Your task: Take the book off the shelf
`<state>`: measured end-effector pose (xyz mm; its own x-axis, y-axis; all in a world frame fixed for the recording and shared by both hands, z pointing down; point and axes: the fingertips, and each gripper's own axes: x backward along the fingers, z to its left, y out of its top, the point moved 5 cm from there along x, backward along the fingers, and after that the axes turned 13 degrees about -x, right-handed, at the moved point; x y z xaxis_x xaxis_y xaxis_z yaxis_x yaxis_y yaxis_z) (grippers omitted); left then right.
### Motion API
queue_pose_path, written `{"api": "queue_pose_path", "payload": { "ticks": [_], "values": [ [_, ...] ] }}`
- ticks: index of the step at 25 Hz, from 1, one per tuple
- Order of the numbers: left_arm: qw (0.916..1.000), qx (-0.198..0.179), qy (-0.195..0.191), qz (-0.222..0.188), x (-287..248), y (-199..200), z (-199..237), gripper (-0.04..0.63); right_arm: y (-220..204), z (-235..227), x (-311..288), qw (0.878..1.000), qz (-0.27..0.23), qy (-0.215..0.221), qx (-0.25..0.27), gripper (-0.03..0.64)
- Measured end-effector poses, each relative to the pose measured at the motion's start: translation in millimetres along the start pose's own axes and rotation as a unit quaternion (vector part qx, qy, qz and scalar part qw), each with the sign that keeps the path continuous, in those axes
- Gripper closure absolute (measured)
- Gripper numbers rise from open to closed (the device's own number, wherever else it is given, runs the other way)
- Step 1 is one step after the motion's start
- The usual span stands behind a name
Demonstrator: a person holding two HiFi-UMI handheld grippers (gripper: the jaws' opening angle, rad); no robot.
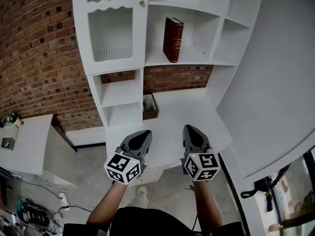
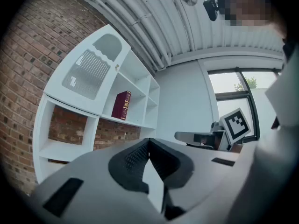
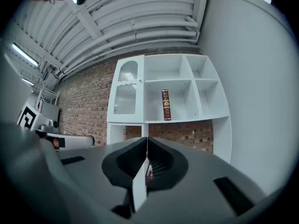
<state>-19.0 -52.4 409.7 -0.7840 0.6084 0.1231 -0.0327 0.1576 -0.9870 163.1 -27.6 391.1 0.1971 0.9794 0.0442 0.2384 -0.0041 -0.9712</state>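
Note:
A dark red book (image 1: 173, 39) stands upright and alone in the middle compartment of a white shelf unit (image 1: 180, 63); it also shows as the red book (image 2: 122, 105) and the book (image 3: 165, 104) in the two gripper views. My left gripper (image 1: 143, 134) and right gripper (image 1: 191, 130) are held side by side low over the white desk (image 1: 172, 112), well short of the book. Both have their jaws shut with nothing between them.
A glass-fronted cabinet door (image 1: 110, 33) is left of the book's compartment. A small dark box (image 1: 149, 107) sits on the desk by the lower cubbies. A brick wall (image 1: 34, 48) is behind, a white wall (image 1: 275, 82) to the right, and a low white cabinet (image 1: 27, 141) to the left.

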Motion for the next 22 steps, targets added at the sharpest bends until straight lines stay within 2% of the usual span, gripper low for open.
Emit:
{"api": "queue_pose_path", "payload": {
  "ticks": [14, 22],
  "values": [
    [0.9999, 0.01, -0.006, 0.004, -15.2, -7.6, 1.2, 0.588, -5.3, -10.3, -10.6, 1.0, -0.003, 0.006, -0.007, 0.595],
    [0.9999, 0.011, -0.01, 0.0, -33.0, -11.4, 17.1, 0.588, -2.0, -19.3, -33.6, 1.0, -0.004, -0.003, 0.0, 0.594]
  ]
}}
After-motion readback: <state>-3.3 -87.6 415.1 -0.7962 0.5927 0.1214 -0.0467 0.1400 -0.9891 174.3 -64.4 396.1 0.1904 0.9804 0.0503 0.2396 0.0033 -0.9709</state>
